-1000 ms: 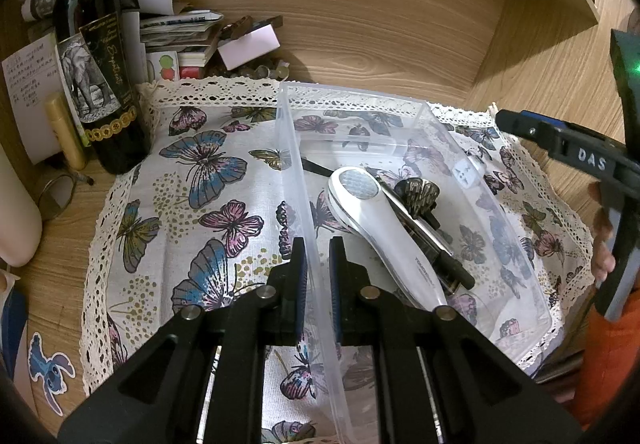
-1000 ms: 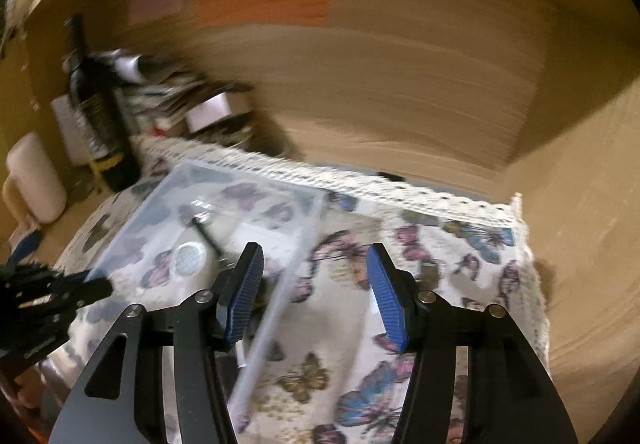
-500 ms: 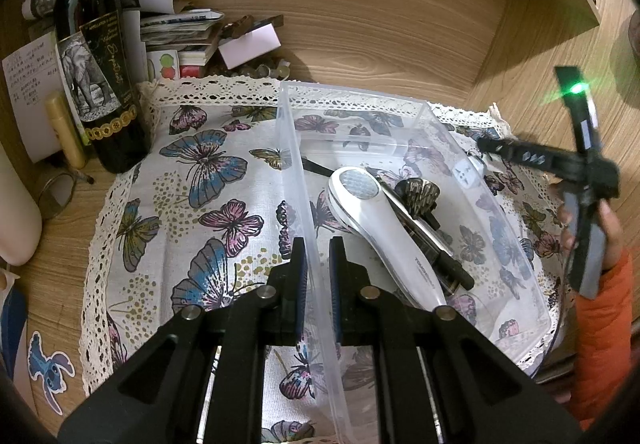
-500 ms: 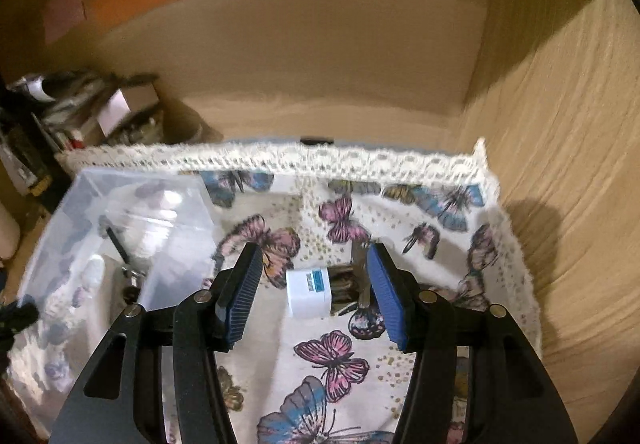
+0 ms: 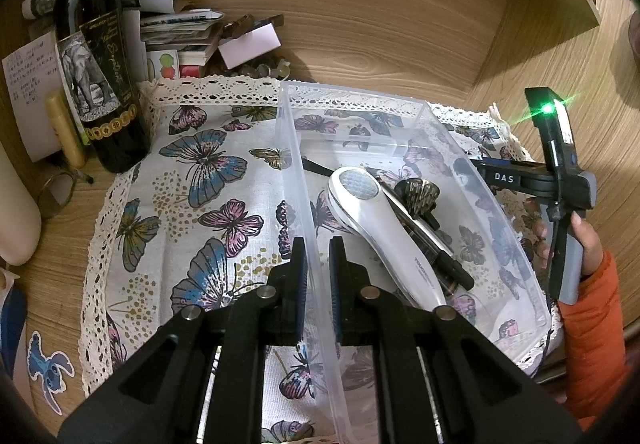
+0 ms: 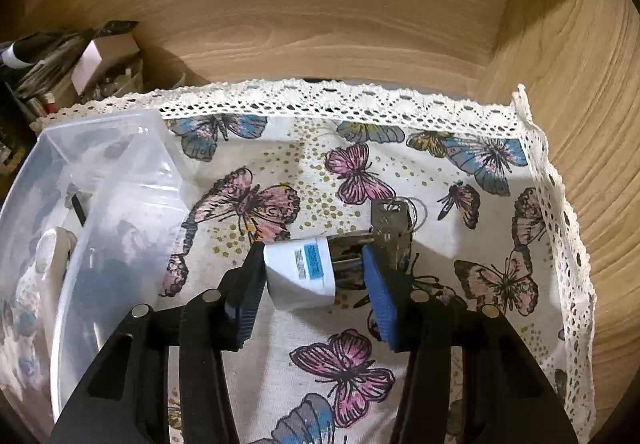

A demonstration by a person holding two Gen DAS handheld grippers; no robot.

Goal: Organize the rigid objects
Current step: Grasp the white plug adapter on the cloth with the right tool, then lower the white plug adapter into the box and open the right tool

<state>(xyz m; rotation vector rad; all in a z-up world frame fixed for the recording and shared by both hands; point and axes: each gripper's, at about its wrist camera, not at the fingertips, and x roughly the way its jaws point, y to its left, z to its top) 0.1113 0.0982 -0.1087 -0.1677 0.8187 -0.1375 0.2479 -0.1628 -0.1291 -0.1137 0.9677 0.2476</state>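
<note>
Left tongs (image 5: 316,276) clamp the bin (image 5: 294,164) wall, I'd guess to steady it, while right tongs (image 6: 312,280) sit open around the white charger (image 6: 298,272) on the cloth (image 6: 460,344) beside the bin, its long axis crosswise, prongs pointing right at the keys (image 6: 390,222).

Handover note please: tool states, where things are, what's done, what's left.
Left tool: shut on the clear bin wall, steadying it.
Right tool: open, straddling the white fob with keys on the butterfly cloth, right of the bin; not gripped yet.
Done: white handheld device, pen and a dark clip are in the bin.
Left: close on the fob, lift, drop it in the bin.
</note>
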